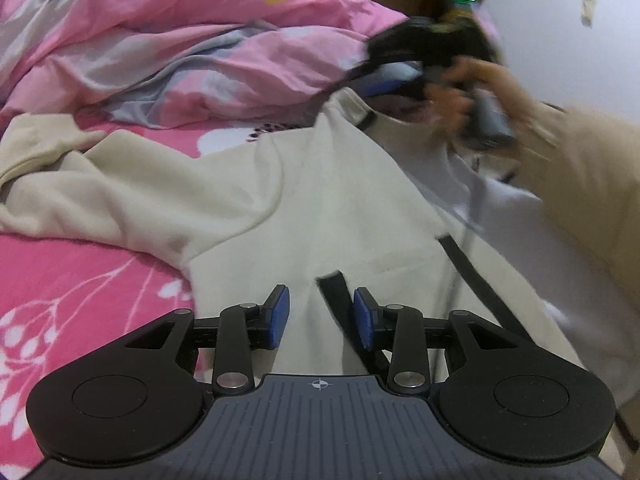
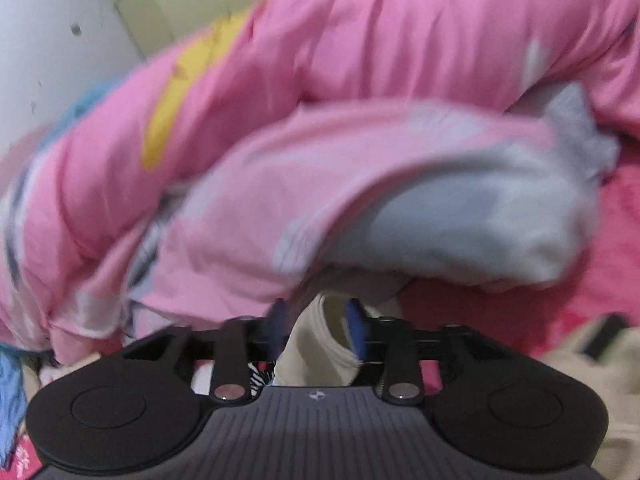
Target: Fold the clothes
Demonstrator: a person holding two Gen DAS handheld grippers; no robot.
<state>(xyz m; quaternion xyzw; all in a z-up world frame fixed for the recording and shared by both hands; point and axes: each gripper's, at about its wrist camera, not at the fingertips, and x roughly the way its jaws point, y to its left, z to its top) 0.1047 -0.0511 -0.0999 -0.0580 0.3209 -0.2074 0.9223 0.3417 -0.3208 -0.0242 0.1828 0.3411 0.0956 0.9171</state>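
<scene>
Two claws working one cream sweatshirt (image 1: 304,200) on the bed (image 1: 80,280): left claw (image 1: 322,316) released over the hem, right claw (image 2: 316,328) loose around the cuff, so it can drop flat.

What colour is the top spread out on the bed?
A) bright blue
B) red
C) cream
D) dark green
C: the top lying across the pink bedsheet is cream, with thin black trim.
</scene>
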